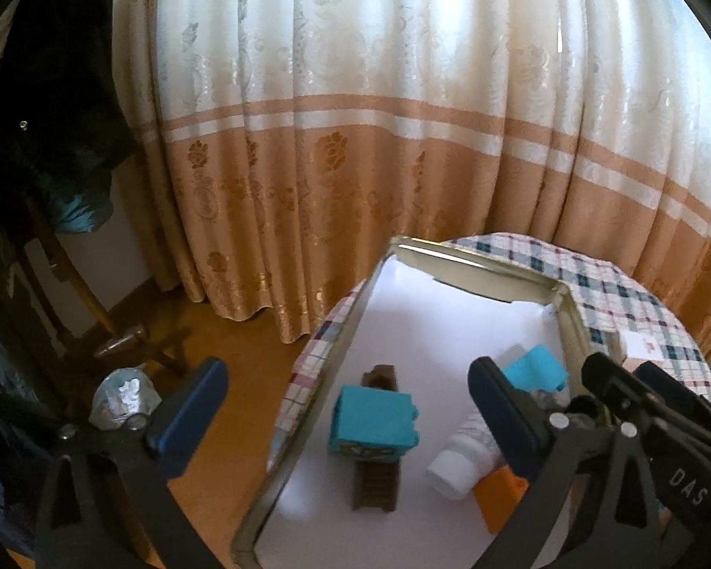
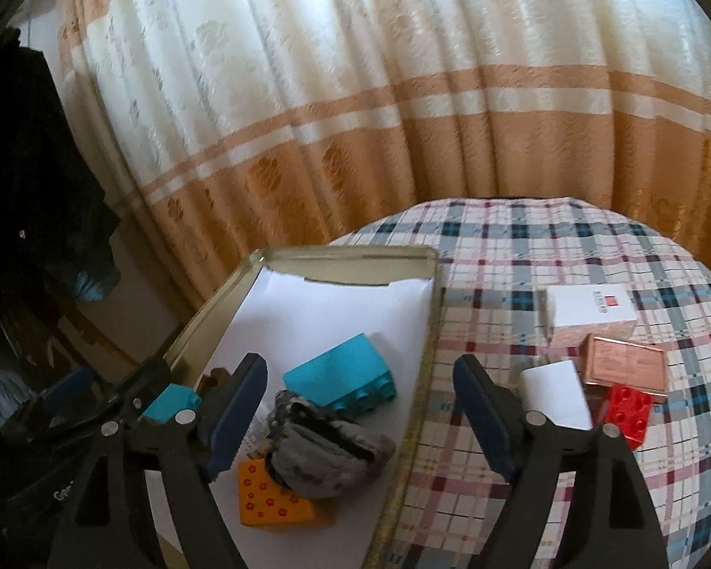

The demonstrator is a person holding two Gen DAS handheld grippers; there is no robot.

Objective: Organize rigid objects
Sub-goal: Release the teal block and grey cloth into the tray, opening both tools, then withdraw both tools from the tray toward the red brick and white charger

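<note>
Here both grippers, left (image 1: pixel 346 408) and right (image 2: pixel 360 408), hang with fingers released, grasping nothing. The tin (image 2: pixel 223 298) at the surface's (image 2: pixel 569 246) left edge holds two teal bricks (image 2: pixel 341 374) (image 2: pixel 170 400), one orange brick (image 2: pixel 272 502), one grey pouch (image 2: pixel 327 455), one brown piece (image 1: pixel 377 483) and one white bottle (image 1: pixel 464 455). Near the right edge lie one red brick (image 2: pixel 628 405), two white boxes (image 2: pixel 592 308) (image 2: pixel 557 393) and one copper tin (image 2: pixel 625 362).

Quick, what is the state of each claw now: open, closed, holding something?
Left claw: open, holding nothing, above the tin box.
Right claw: open, holding nothing, above the tin box's right wall.
</note>
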